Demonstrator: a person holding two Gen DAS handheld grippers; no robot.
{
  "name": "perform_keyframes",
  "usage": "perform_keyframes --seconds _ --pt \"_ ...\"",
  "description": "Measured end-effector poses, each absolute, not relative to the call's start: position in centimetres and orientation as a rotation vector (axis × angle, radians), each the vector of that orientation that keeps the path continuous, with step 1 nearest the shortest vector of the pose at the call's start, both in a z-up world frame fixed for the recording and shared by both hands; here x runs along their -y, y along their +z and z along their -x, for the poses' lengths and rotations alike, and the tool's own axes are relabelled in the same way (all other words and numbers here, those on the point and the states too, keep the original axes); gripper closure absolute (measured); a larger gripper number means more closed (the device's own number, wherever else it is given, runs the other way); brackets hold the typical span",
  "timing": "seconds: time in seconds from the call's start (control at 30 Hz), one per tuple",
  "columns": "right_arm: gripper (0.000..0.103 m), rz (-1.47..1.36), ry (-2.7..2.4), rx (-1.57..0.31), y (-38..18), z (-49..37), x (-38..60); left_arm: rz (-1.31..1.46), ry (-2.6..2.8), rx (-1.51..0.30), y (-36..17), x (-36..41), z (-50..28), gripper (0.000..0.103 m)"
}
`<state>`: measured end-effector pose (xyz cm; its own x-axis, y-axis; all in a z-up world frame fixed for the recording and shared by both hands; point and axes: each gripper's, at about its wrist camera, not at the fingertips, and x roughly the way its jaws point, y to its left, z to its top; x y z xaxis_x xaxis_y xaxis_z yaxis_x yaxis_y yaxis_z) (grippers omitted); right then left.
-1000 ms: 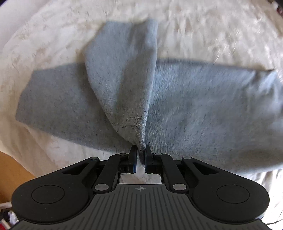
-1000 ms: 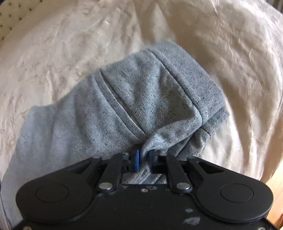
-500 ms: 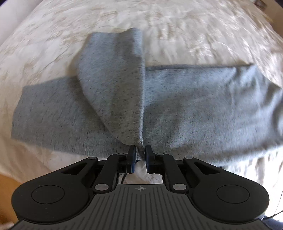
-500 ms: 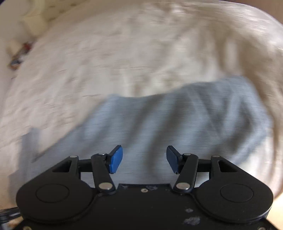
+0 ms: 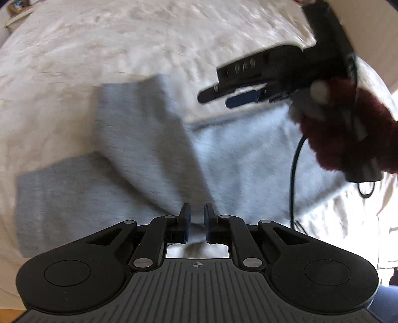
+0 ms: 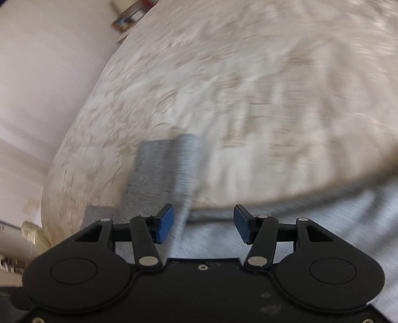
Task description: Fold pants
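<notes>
Grey sweatpants (image 5: pixel 236 159) lie spread across the cream bedspread (image 5: pixel 124 49), with one leg (image 5: pixel 139 129) folded over on a slant. That fold's ridge runs straight into my left gripper (image 5: pixel 197 221), whose pads stand a narrow gap apart with cloth pinched between them. My right gripper (image 5: pixel 215 97) hovers above the pants' far edge, held by a hand in a dark red fleece sleeve (image 5: pixel 348 129). In its own blurred view the right gripper (image 6: pixel 204 221) is open and empty over the pants (image 6: pixel 323 223), with a leg end (image 6: pixel 164 169) lying ahead of it.
A black cable (image 5: pixel 294 174) hangs from the right gripper over the pants. Small items (image 6: pixel 131 15) sit off the bed's far corner, beside a pale wall (image 6: pixel 37 74). Wood floor (image 5: pixel 10 315) shows past the near edge.
The right gripper let go of the waistband, opened and swung fast across the bed into the left view. The left gripper rose a little with the fold, its pads slightly further apart.
</notes>
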<state>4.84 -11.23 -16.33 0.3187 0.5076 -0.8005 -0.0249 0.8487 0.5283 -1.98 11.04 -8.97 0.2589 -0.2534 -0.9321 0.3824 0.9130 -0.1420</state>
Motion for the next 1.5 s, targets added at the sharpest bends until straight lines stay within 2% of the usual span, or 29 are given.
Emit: perform_keyframes --seconds 0.2,0.3,0.37,0.47,0.7,0.83,0.97,1.17,1.27,1.33,1.43,1.5 --pt "0.050 -0.447 0.349 -1.276 -21.1 -8.9 7.1 -0.080 -0.236 -1.266 -10.8 -16.4 -1.3 0.088" --pt "0.061 -0.486 0.341 -1.310 -23.0 -9.6 6.5 -0.060 -0.183 -1.287 -11.5 -18.7 -2.4 0.088" --pt "0.097 -0.527 0.363 -1.324 -23.7 -10.1 5.9 -0.053 -0.175 -1.292 -11.8 -19.7 -2.8 0.088" --pt "0.097 -0.520 0.399 -1.257 -21.5 -10.8 5.0 -0.050 -0.183 -1.300 -12.5 -20.5 -3.5 0.088" --pt "0.097 -0.376 0.469 -0.862 -4.6 -10.8 6.4 -0.055 -0.222 -1.345 -15.1 -20.4 -4.8 0.088" --pt "0.097 -0.283 0.535 -0.778 -0.1 -8.5 4.5 -0.043 -0.193 -1.374 -16.5 -21.4 -4.7 0.088" --pt "0.097 -0.089 0.597 -0.804 -2.2 -4.4 -2.1 0.018 -0.122 -1.330 -15.2 -24.8 -3.6 0.088" --pt "0.097 0.024 0.734 -0.989 -11.6 3.3 -12.7 0.176 0.113 -1.261 -12.6 -32.6 -0.7 0.088" --pt "0.096 0.074 0.803 -1.053 -14.5 6.1 -16.4 0.238 0.187 -1.237 -11.7 -35.7 0.5 0.088" --pt "0.092 0.125 0.840 -1.075 -15.5 7.5 -18.4 0.238 0.195 -1.232 -11.2 -36.8 0.9 0.088" --pt "0.078 0.131 0.909 -1.086 -15.4 8.8 -18.9 0.223 0.170 -1.220 -10.8 -36.8 1.0 0.088" --pt "0.078 0.111 0.924 -1.064 -14.2 8.9 -17.8 0.219 0.141 -1.215 -10.7 -36.6 1.0 0.088"
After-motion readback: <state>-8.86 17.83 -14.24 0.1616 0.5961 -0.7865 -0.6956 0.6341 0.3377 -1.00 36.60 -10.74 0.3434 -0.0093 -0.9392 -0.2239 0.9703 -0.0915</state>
